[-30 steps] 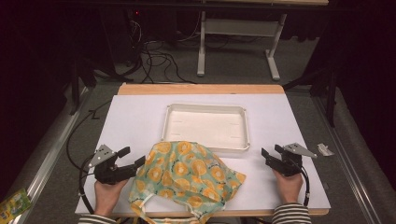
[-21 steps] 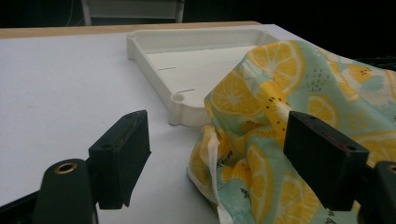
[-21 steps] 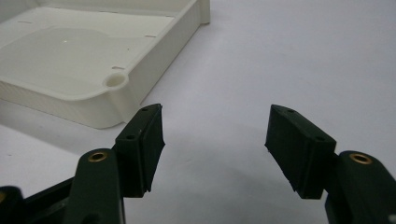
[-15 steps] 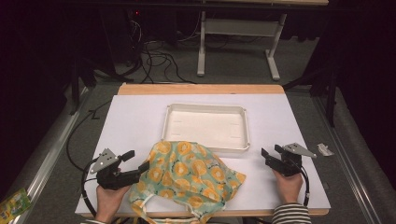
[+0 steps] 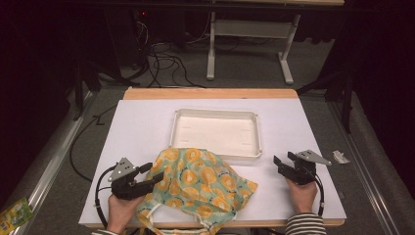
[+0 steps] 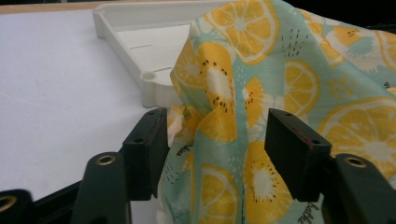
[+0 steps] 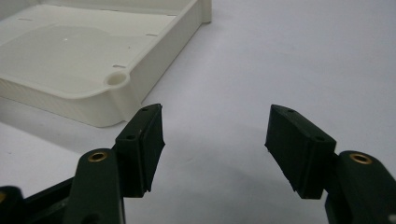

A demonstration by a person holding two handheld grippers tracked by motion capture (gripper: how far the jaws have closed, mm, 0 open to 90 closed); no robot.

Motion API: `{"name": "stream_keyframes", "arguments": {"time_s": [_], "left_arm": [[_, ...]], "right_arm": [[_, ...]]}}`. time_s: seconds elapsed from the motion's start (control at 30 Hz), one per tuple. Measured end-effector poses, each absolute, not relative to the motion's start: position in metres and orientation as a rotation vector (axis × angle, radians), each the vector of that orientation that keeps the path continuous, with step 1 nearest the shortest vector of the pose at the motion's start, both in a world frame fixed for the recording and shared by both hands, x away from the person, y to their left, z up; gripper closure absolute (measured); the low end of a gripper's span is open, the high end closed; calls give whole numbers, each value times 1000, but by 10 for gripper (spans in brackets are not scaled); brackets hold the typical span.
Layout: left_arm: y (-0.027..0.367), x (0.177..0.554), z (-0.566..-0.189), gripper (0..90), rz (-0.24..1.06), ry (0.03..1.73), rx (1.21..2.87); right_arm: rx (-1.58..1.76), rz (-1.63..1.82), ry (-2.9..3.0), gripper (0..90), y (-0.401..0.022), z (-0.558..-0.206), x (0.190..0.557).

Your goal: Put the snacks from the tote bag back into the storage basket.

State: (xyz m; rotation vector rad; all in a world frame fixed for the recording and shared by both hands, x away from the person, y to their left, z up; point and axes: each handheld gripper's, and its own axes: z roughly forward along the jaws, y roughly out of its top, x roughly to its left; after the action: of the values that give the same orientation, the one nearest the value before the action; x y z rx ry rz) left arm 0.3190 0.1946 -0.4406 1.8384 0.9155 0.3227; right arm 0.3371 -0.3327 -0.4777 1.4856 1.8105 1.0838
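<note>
Lying on the counter [image 5: 142,127] against the tray [image 5: 215,113]: cloth [image 5: 195,183], its left edge between the closing left claw [image 5: 152,175] jaws, not yet pinched; right claw [image 5: 284,163] wide, empty, well apart.

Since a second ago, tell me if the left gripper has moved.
Yes. In the high view the left gripper has slid slightly away from the tray, along the bag's left edge, and its jaws have just been closing around the fabric.
</note>
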Motion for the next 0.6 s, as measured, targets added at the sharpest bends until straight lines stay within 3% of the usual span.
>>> {"name": "stream_keyframes", "arguments": {"time_s": [0.6], "left_arm": [[191, 323, -456, 778, 284, 901, 1859]], "right_arm": [[1421, 979, 1905, 368, -322, -478, 341]]}}
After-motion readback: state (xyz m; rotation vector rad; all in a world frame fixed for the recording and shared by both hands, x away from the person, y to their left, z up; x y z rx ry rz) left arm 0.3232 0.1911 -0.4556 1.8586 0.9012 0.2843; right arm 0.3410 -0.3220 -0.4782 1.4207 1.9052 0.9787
